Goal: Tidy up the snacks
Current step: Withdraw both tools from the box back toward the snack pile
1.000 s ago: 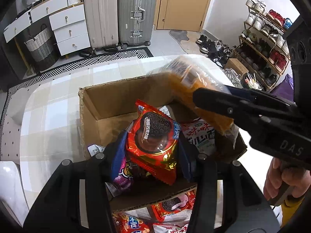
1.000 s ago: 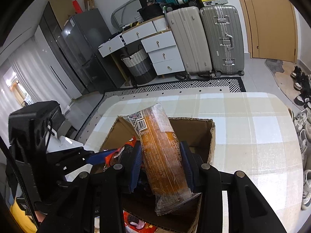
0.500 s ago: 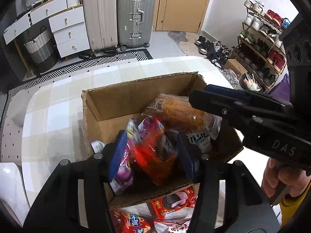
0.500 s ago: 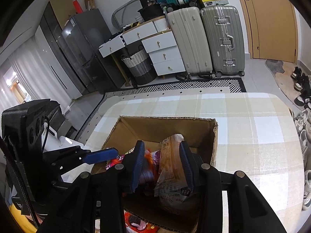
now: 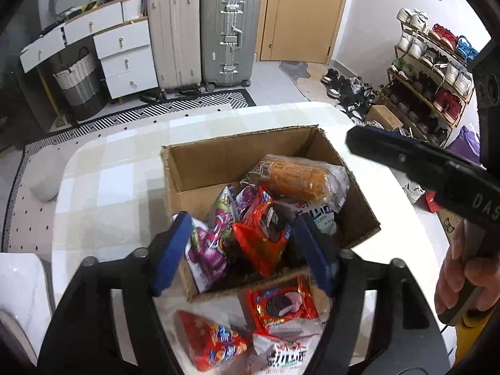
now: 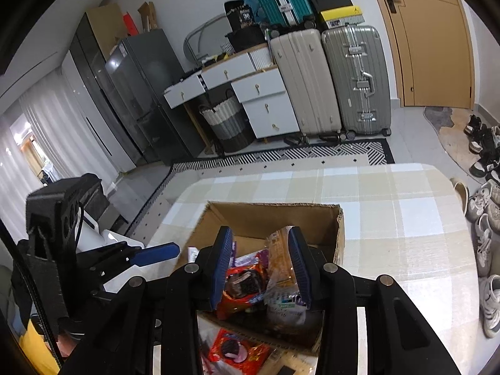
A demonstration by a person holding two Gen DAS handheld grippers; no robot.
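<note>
Left wrist view: the left claw [image 5: 242,247] hangs spread over the cardboard box [image 5: 200,162] on the checked desk [image 5: 103,187] — nothing gripped. Inside lie an orange roll pack [image 5: 300,181] and a red cookie packet [image 5: 265,234]. Right claw [image 6: 261,268] — likewise released, above the box.

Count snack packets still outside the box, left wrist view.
3, all on the table in front of the cardboard box: red cookie packet against its near wall, red-orange chip bag nearer left, white packet at bottom edge. More may be hidden under the tools.
</note>
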